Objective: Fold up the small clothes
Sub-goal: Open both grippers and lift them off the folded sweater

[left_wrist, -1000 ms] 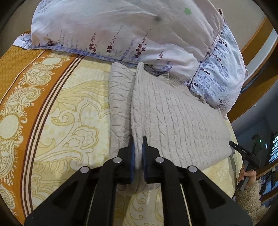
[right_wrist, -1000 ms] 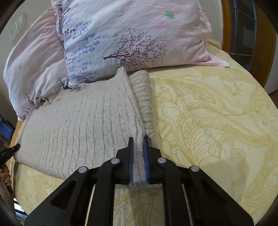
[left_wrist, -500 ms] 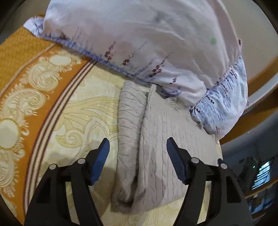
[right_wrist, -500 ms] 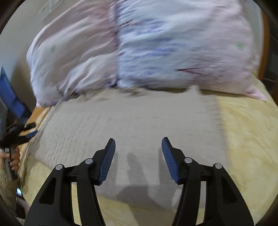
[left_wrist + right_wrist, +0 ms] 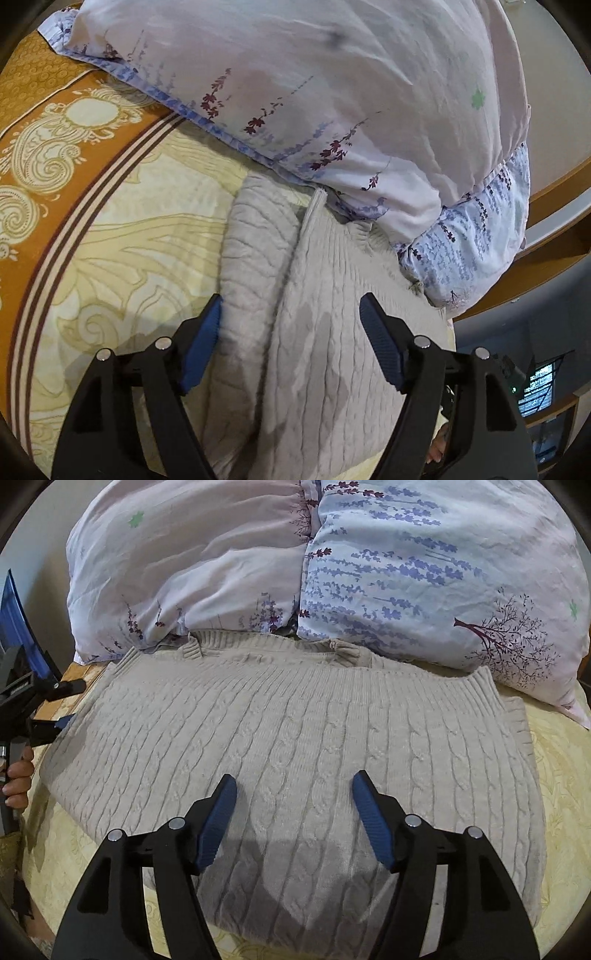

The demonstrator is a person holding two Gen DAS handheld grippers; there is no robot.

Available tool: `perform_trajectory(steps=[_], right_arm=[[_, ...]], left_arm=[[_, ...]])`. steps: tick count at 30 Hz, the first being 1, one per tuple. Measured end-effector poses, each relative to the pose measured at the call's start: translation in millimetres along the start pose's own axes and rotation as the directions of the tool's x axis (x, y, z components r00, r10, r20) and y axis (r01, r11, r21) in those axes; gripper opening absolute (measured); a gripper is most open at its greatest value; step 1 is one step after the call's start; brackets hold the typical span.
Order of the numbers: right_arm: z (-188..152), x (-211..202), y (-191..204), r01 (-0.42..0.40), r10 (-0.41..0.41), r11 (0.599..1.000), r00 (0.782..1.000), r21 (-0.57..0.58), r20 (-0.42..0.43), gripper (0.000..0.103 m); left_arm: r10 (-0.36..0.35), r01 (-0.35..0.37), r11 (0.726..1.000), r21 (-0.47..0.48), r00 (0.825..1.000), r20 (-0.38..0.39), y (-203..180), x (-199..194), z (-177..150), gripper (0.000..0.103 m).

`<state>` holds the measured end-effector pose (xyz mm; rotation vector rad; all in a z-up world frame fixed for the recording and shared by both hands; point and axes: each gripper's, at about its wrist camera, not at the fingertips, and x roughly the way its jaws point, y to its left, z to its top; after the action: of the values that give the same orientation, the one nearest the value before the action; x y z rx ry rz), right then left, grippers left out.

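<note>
Bedspread [image 5: 561,775]: sweater [image 5: 295,731] beneath right tool [image 5: 293,805]

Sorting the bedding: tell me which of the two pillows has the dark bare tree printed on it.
The bluish pillow on the right in the right wrist view; its tree sits near the lower right corner. The pinkish pillow beside it shows only small flower sprigs.

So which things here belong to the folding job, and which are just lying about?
Job:
- grey cable-knit sweater
- left claw, open
- right claw, open

Lying about:
- floral pillows
- patterned yellow bedspread
</note>
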<state>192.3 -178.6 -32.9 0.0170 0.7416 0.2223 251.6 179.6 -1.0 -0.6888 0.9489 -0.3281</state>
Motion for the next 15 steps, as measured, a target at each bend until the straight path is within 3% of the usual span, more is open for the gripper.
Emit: perform_trajectory(steps=[4, 8, 11, 15], right_arm=[[-1.6, -0.5, 2.3, 0.008, -0.008, 1.000, 1.000, -0.008, 0.006, 0.068], [-1.3, 0.9, 1.8, -0.002, 0.002, 1.000, 1.000, -0.007, 0.009, 0.069], [-0.9, 1.1, 0.9, -0.006, 0.006, 1.000, 1.000, -0.008, 0.010, 0.069], [-1.3, 0.4, 0.2, -0.011, 0.011, 1.000, 1.000, 0.000, 0.012, 0.070]], left_arm=[[-0.017, 0.017, 0.999, -0.030, 1.000, -0.006, -2.8, 5.6, -1.0, 0.067], [0.009, -0.009, 1.000, -0.028, 1.000, -0.007, -7.8, 9.1, -3.1, 0.061], [0.026, -0.027, 0.999, -0.036, 0.999, -0.019, -10.8, 13.0, -5.2, 0.050], [0.033, -0.035, 0.998, -0.045, 0.998, -0.048, -13.9, 18.6, -7.2, 0.026]])
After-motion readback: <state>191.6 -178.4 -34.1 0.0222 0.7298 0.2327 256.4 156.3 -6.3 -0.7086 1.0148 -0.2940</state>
